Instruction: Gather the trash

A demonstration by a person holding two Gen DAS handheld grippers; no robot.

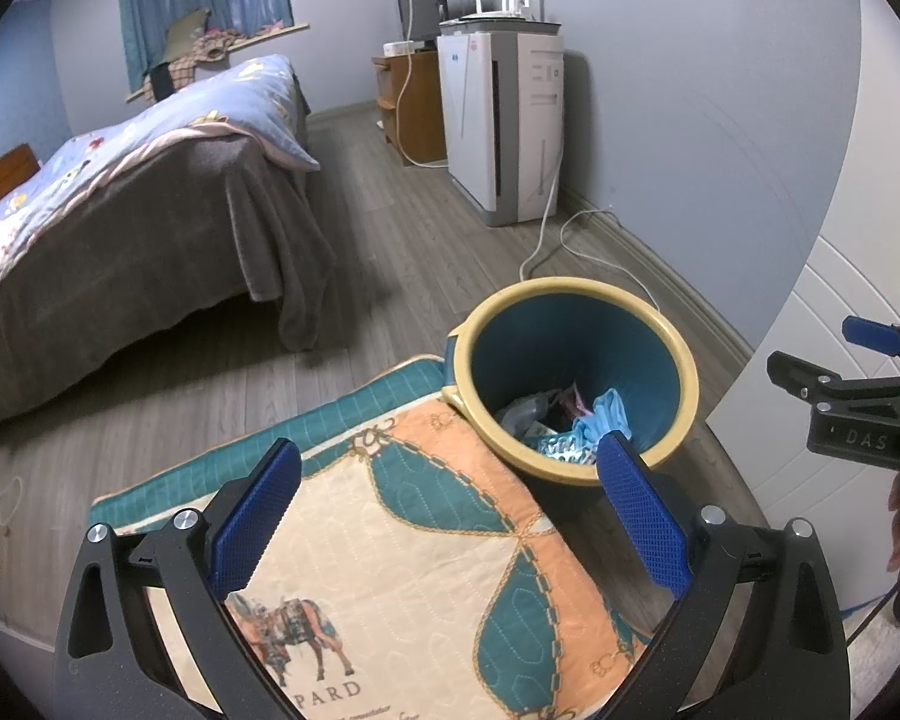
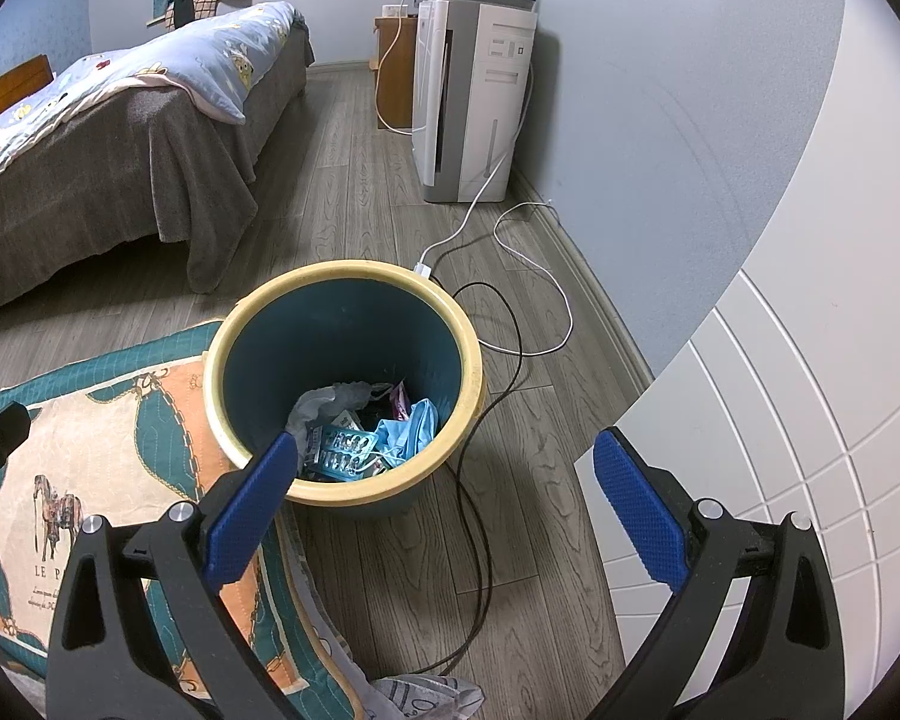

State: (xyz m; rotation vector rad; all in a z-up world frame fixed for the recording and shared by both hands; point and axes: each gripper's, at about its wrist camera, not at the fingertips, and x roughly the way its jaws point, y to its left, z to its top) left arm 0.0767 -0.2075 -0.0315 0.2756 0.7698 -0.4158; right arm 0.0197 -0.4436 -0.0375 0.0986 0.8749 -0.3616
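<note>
Both the left gripper and right gripper are spread wide and empty. The trash, light crumpled wrappers, a stiff blister pack and soft blue cloth, lies inside the bin beside the mat. Pinch crumpled folds; flat foil probably slips.

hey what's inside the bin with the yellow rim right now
Inside the bin: a silver blister pack, a crumpled blue glove, a grey plastic bag and a pink wrapper. Whatever lies beneath them, and the bin's bottom, is covered.
</note>
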